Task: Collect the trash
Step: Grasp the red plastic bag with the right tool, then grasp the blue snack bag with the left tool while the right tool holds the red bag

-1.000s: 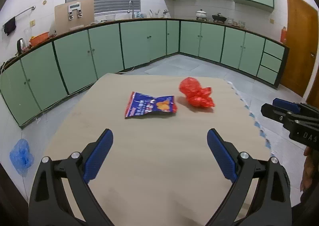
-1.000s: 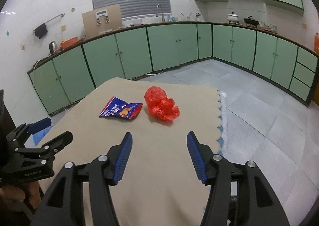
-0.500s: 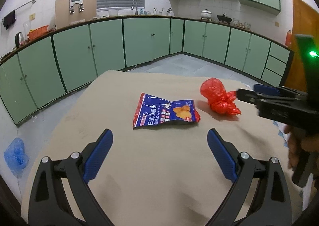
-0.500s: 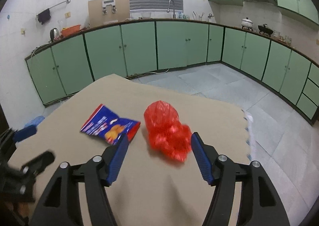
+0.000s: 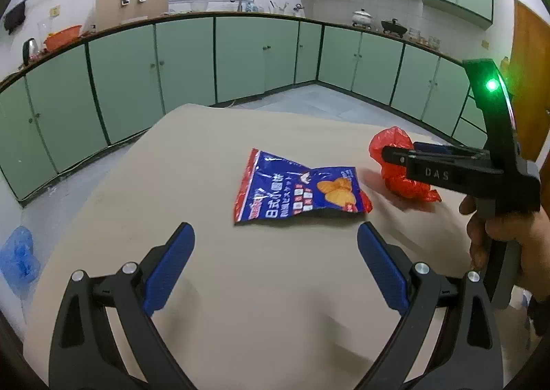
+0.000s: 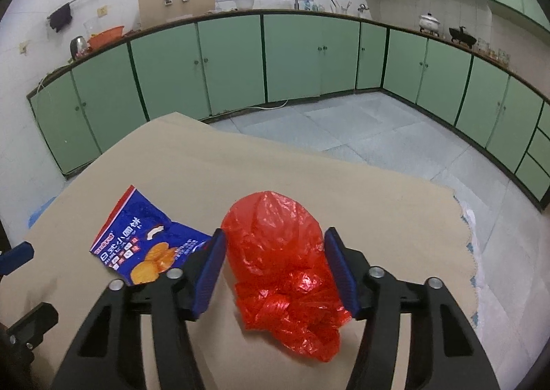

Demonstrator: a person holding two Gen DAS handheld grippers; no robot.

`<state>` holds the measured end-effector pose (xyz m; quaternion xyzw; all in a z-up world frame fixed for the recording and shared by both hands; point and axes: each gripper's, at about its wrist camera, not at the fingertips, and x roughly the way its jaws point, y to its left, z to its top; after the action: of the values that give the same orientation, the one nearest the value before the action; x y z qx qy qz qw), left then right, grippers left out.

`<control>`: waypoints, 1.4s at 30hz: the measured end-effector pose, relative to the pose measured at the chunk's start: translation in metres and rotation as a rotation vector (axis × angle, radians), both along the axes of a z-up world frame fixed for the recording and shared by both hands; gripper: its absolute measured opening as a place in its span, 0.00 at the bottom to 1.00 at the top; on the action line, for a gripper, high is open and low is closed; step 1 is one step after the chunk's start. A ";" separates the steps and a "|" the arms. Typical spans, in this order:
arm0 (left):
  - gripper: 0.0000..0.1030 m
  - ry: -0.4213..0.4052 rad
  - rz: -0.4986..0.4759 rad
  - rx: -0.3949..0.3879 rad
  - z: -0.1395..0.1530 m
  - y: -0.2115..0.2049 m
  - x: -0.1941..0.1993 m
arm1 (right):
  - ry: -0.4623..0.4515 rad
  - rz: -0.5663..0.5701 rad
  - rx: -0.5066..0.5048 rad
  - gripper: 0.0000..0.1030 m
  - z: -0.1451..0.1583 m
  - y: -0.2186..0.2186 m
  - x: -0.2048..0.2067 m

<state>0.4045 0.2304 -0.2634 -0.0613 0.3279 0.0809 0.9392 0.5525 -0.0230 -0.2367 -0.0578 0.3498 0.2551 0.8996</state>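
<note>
A crumpled red plastic bag (image 6: 282, 269) is straddled by the spread, unclosed right gripper (image 6: 275, 268), positioned for grasping. The left gripper (image 5: 275, 262) is held wide apart before a flattened blue foil snack packet (image 5: 299, 194).

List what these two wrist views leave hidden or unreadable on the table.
- Red plastic bag: contents hidden by crumpled plastic; in the left view the right gripper covers its middle.
- Snack packet: near corner hidden behind a jaw in the right view; small print unreadable.
- Table: near edge cut off in both views.
</note>
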 end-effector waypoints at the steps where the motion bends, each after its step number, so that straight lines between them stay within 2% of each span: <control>1: 0.90 0.007 -0.006 0.000 -0.001 0.000 0.005 | 0.000 -0.001 0.001 0.56 -0.001 0.000 0.000; 4: 0.90 0.049 -0.027 -0.003 -0.007 0.001 0.020 | 0.002 0.007 -0.007 0.54 -0.005 -0.001 0.000; 6: 0.90 0.071 -0.046 0.016 -0.011 -0.002 0.029 | 0.010 0.023 -0.022 0.37 -0.007 0.000 0.002; 7: 0.90 0.075 -0.055 0.024 -0.012 -0.004 0.030 | 0.014 0.031 -0.026 0.25 -0.008 0.001 0.003; 8: 0.90 0.084 -0.075 0.034 -0.013 -0.008 0.034 | 0.009 0.037 -0.030 0.18 -0.007 0.000 0.001; 10: 0.90 0.097 -0.102 0.055 -0.014 -0.013 0.040 | -0.008 0.047 -0.034 0.13 -0.006 0.000 -0.003; 17: 0.90 0.183 -0.169 0.162 -0.029 -0.026 0.065 | -0.008 0.045 0.019 0.11 0.004 -0.014 -0.014; 22: 0.89 0.232 -0.192 0.207 -0.036 -0.031 0.085 | -0.024 0.036 0.038 0.11 0.013 -0.023 -0.017; 23: 0.86 0.240 -0.196 0.202 -0.036 -0.030 0.087 | -0.023 0.034 0.039 0.11 0.014 -0.023 -0.017; 25: 0.73 0.244 -0.208 0.177 -0.036 -0.029 0.091 | -0.025 0.031 0.037 0.11 0.014 -0.023 -0.017; 27: 0.39 0.238 -0.210 0.147 -0.034 -0.026 0.091 | -0.023 0.031 0.035 0.11 0.013 -0.023 -0.017; 28: 0.31 0.234 -0.221 0.123 -0.034 -0.025 0.091 | -0.022 0.032 0.033 0.11 0.011 -0.023 -0.019; 29: 0.14 0.229 -0.229 0.114 -0.033 -0.025 0.090 | -0.021 0.034 0.031 0.11 0.010 -0.023 -0.019; 30: 0.03 0.224 -0.236 0.117 -0.034 -0.026 0.089 | -0.023 0.036 0.028 0.11 0.009 -0.023 -0.021; 32: 0.00 0.210 -0.247 0.114 -0.033 -0.027 0.087 | -0.024 0.042 0.025 0.11 0.008 -0.022 -0.023; 36: 0.00 0.172 -0.264 0.079 -0.029 -0.024 0.083 | -0.029 0.046 0.022 0.11 0.010 -0.019 -0.024; 42: 0.00 0.131 -0.271 0.070 -0.016 -0.025 0.073 | -0.032 0.051 0.024 0.11 0.011 -0.016 -0.028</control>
<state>0.4777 0.2058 -0.2797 0.0218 0.3908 -0.0315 0.9197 0.5246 -0.0388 -0.2257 -0.0601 0.3306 0.2813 0.8989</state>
